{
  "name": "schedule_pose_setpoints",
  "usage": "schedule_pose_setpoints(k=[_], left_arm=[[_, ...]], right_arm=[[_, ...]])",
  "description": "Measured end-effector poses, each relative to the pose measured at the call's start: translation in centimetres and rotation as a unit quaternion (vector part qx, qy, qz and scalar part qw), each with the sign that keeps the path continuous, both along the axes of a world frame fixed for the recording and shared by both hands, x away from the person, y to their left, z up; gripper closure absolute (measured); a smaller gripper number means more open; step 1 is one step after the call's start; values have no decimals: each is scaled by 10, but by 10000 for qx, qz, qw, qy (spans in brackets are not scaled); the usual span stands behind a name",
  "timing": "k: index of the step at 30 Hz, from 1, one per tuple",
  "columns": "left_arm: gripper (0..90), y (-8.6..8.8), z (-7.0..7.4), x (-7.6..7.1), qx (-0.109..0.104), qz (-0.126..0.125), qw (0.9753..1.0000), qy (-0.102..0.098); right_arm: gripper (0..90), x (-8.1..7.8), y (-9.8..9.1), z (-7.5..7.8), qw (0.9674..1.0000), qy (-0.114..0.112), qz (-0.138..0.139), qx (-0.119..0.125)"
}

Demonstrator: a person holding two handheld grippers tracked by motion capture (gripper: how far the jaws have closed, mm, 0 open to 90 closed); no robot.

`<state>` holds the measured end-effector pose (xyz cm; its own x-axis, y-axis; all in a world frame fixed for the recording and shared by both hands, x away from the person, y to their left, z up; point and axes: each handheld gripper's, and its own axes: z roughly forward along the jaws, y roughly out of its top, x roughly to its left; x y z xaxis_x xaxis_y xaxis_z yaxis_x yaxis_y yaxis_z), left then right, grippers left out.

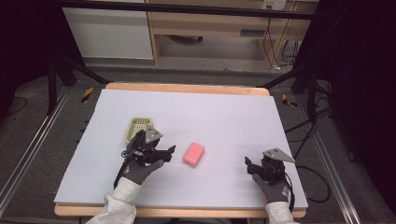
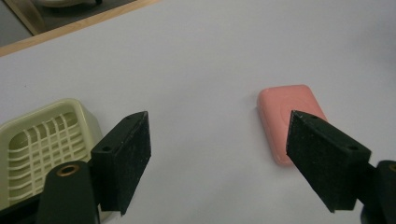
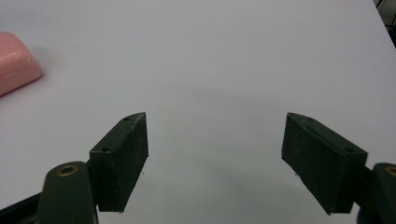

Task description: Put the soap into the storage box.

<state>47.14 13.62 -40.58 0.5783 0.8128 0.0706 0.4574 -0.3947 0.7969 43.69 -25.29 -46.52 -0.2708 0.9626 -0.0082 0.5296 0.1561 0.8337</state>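
A bar of soap [image 1: 193,154] lies near the middle of the tabletop [image 1: 224,116]. A slatted soap dish [image 1: 137,128] sits to its left, a little farther back. My left gripper [image 1: 164,154] is between them, just left of the soap. My right gripper [image 1: 250,166] is well apart on the right.

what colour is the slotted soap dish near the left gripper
Pale yellow-green plastic soap dish with a lattice bottom, clearest in the left gripper view.

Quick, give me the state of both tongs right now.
Left tongs: open, holding nothing; pink soap and yellow-green soap dish lie ahead on the table.
Right tongs: open, holding nothing.
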Motion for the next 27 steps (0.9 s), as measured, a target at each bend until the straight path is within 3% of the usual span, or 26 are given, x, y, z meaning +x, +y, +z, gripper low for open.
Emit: schedule_pose_setpoints(k=[19, 27], left_arm=[[212, -37, -5, 6, 165, -233, 9996, 86], [198, -44, -11, 10, 248, -276, 9991, 197]], right_arm=[[231, 0, 0, 1, 10000, -7, 10, 6], [231, 0, 1, 0, 10000, 1, 12, 1]])
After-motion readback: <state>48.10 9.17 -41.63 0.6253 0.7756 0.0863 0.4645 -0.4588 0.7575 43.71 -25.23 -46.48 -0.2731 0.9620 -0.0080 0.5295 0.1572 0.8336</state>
